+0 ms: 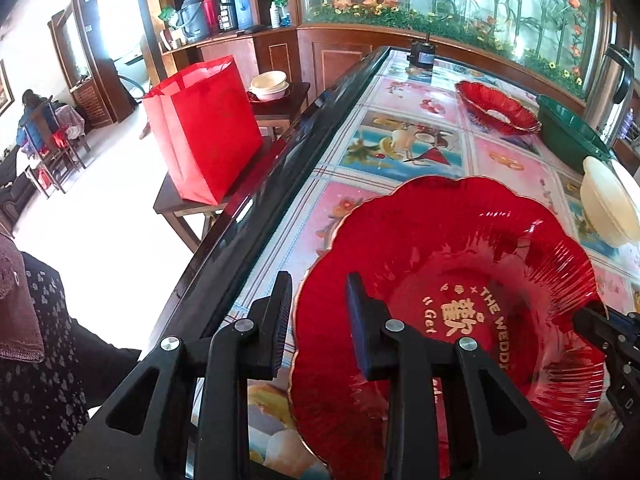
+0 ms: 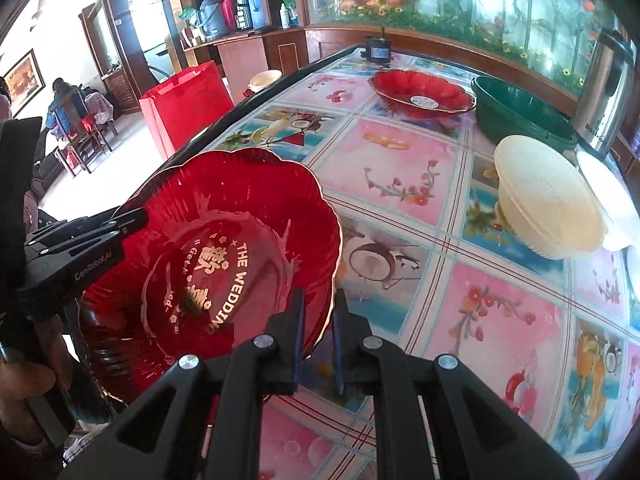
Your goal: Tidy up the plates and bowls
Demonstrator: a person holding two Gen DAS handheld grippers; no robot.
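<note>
Red glass plate (image 1: 452, 288) held at opposite rims by both grippers, just above the table (image 1: 400, 136).

Seen from the left wrist, the left gripper (image 1: 320, 312) straddles the plate's near-left rim, one finger outside the scalloped edge and one inside the bowl of it, jaws narrowly parted; whether the pads press on the glass I cannot tell. The right gripper (image 2: 318, 312) pinches the opposite rim, its jaws nearly together with the thin gold edge between them (gold lettering sits in the plate's centre). Ahead of the right gripper and off to its right lies a cream bowl (image 2: 548, 200) tipped on its side; further ahead stand a second red plate (image 2: 424, 92) and a green basin (image 2: 520, 116), close together.
</note>
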